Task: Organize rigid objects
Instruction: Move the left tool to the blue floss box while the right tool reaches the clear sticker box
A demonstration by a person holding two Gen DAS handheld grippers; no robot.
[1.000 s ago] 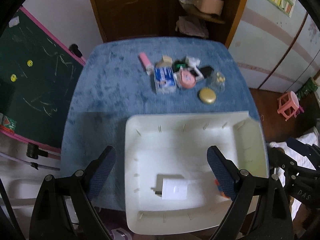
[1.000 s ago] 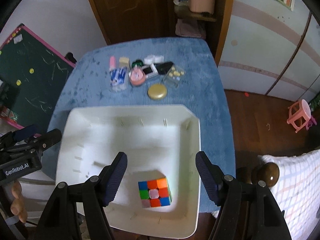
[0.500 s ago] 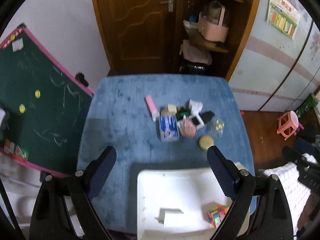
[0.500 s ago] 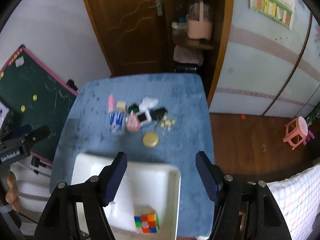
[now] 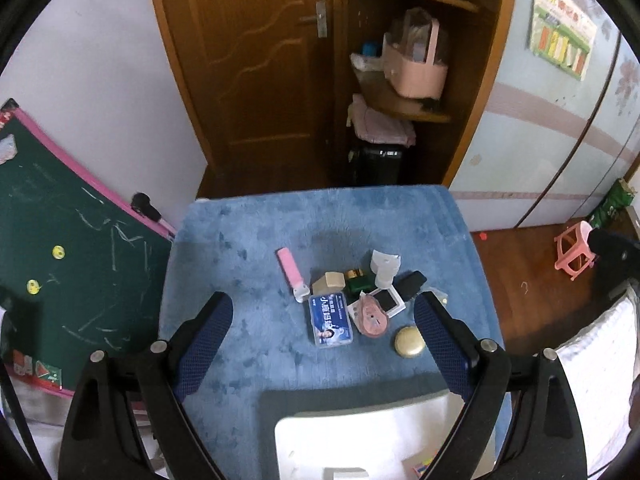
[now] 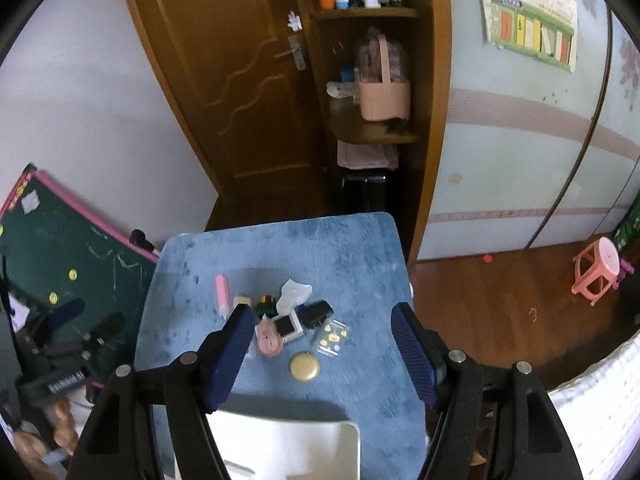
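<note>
A cluster of small objects lies mid-table on the blue cloth: a pink tube (image 5: 291, 272), a blue card box (image 5: 330, 319), a pink oval case (image 5: 372, 315), a gold round tin (image 5: 409, 342), a wooden block (image 5: 330, 281) and a black item (image 5: 412, 282). The white tray (image 5: 360, 436) sits at the near edge. The gold tin (image 6: 305, 367) and tray (image 6: 288, 448) also show in the right wrist view. My left gripper (image 5: 324, 344) and right gripper (image 6: 322, 356) are both open and empty, high above the table.
The blue-covered table (image 5: 240, 260) stands before a wooden door (image 5: 260, 60) and shelf. A green chalkboard (image 5: 60, 264) leans at the left. A pink stool (image 5: 574, 250) stands on the floor at the right.
Both grippers have risen and pulled back from the tray. The tray has slid to the bottom of both views and the room has come into view.
</note>
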